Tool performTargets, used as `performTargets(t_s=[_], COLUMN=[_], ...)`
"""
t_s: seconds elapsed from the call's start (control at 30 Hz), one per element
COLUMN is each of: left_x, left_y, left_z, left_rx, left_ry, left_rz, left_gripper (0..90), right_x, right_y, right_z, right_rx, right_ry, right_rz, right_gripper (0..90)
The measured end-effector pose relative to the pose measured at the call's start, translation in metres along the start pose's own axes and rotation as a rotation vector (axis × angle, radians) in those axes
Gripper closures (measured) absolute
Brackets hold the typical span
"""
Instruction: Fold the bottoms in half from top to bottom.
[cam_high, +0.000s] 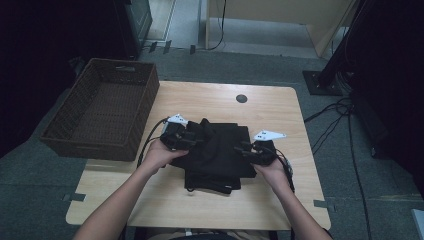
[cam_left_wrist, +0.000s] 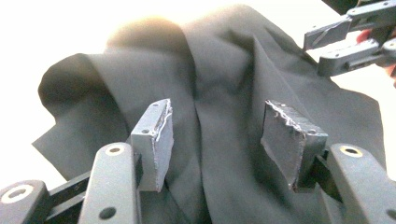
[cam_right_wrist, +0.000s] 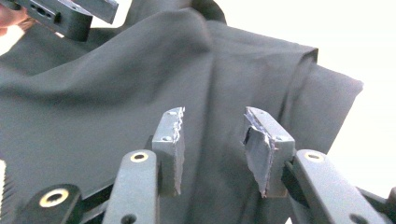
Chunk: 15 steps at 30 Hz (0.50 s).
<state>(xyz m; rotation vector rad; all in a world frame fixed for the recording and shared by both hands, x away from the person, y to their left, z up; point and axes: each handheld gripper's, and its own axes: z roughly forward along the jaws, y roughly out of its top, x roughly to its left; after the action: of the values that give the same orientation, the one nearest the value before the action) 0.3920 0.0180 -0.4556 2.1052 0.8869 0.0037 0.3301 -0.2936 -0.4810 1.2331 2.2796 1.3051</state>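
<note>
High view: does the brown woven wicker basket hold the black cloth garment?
No. The brown woven wicker basket is bare inside; the black cloth garment lies on the table.

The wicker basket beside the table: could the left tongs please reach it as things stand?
Probably yes: the left tongs stand open over the black garment, gripping nothing, and bare table lies between them and the wicker basket.

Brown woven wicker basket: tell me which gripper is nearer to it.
Left. The left gripper sits at the black folded cloth's left edge, just right of the basket; the right gripper is at the cloth's far side.
</note>
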Motion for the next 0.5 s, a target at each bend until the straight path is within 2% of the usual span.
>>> performTargets(t_s=[0.1, 0.23, 0.3, 0.33, 0.37, 0.43, 0.5], left_x=[0.003, 0.009, 0.011, 0.012, 0.011, 0.012, 0.014], left_y=[0.012, 0.021, 0.021, 0.021, 0.02, 0.018, 0.016], left_z=[0.011, 0.031, 0.038, 0.041, 0.042, 0.041, 0.034], left_rx=[0.001, 0.05, 0.057, 0.059, 0.066, 0.068, 0.054], left_ry=[-0.017, -0.018, -0.057, -0.074, -0.078, -0.085, -0.098], left_rz=[-0.011, -0.014, -0.023, -0.023, -0.021, -0.013, -0.03], left_gripper=[41.7, 43.1, 55.7, 64.8, 75.6, 89.7, 90.0], right_x=[-0.007, -0.014, -0.016, -0.017, -0.017, -0.017, -0.018], right_y=[0.006, 0.014, 0.017, 0.018, 0.019, 0.019, 0.018], right_z=[0.008, 0.018, 0.023, 0.026, 0.029, 0.033, 0.037], right_rx=[-0.005, -0.022, -0.022, -0.033, -0.03, -0.022, -0.001], right_ry=[-0.018, -0.033, -0.041, -0.042, -0.047, -0.054, -0.066], right_rz=[0.009, 0.031, 0.04, 0.041, 0.046, 0.04, 0.034], right_gripper=[56.9, 56.9, 56.9, 56.9, 56.9, 57.0, 56.9])
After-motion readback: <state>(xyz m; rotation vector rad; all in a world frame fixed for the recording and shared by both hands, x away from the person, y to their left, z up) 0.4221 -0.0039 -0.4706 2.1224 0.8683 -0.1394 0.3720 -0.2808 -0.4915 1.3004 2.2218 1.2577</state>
